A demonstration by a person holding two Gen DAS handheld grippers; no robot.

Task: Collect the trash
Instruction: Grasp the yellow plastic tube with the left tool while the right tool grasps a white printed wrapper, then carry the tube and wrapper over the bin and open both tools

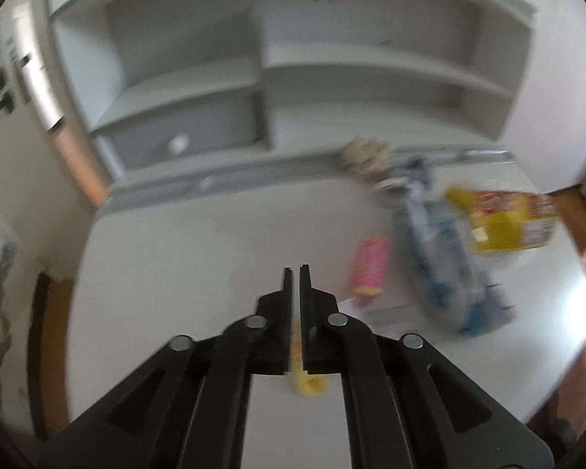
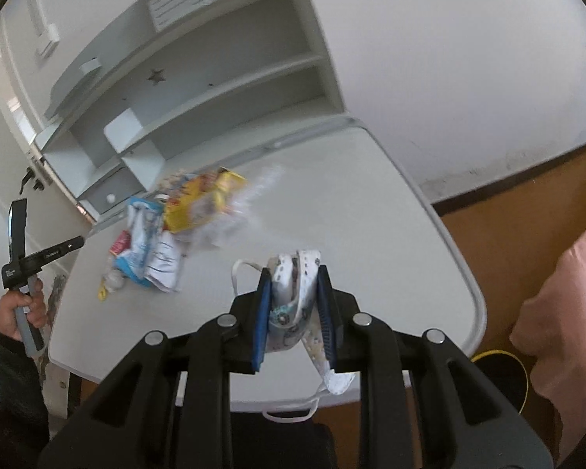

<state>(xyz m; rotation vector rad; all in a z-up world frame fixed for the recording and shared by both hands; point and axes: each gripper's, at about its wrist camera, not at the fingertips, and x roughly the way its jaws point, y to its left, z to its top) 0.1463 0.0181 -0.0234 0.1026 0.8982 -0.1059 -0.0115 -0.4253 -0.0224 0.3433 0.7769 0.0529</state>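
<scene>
My left gripper (image 1: 297, 269) is shut above the white table (image 1: 195, 242), with a thin yellow scrap (image 1: 308, 385) pinched between its jaws and hanging below them. In the right wrist view a hand holds this gripper (image 2: 78, 240) at the table's left edge. My right gripper (image 2: 295, 301) is shut on a white patterned face mask (image 2: 293, 293) over the table's near edge, and an ear loop (image 2: 293, 414) dangles beneath. The trash pile holds a yellow snack bag (image 1: 504, 222) (image 2: 203, 203), a blue and white wrapper (image 1: 437, 258) (image 2: 140, 242) and a pink wrapper (image 1: 369, 269).
A grey shelf unit (image 1: 261, 78) with a small drawer stands along the table's back edge. Crumpled paper (image 1: 365, 154) lies by it. A dark round bin with a yellow rim (image 2: 500, 375) sits on the brown floor by the table's near right corner, beside pink fabric (image 2: 566, 312).
</scene>
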